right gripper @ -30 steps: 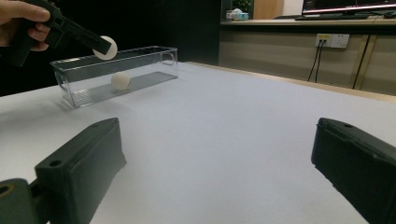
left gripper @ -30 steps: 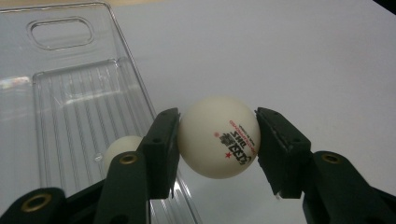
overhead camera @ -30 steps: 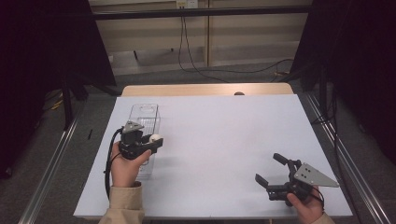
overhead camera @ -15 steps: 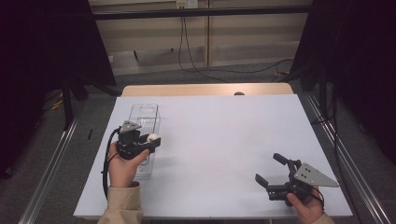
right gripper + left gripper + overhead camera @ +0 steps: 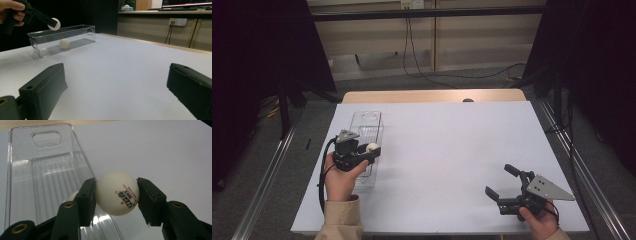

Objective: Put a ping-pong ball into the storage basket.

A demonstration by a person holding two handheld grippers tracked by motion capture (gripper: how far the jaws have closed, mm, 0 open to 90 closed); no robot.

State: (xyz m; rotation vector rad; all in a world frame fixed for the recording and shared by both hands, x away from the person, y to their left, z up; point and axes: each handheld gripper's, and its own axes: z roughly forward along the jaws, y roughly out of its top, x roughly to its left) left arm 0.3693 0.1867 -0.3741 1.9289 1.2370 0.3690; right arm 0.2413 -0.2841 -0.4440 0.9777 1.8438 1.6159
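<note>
L gripper [image 5: 371, 150] has lifted the ping-pong ball [image 5: 117, 193] clear, jaws clamped on both sides, now above the clear bin's [image 5: 362, 131] right rim vs. lower 1 s ago. Extraction looks done; a second ball [image 5: 64, 42] remains inside. R gripper [image 5: 507, 182] idle, jaws wide apart, holding nothing.

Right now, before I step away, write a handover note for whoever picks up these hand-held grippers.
Left hand-held gripper: shut on a white ping-pong ball, held above the right rim of the clear plastic bin.
Right hand-held gripper: open, holding nothing, low over the white table at the near right.
Done: a second ping-pong ball lies inside the bin.
Left: whether the held ball is going in or coming out cannot be told; finish that move.
</note>
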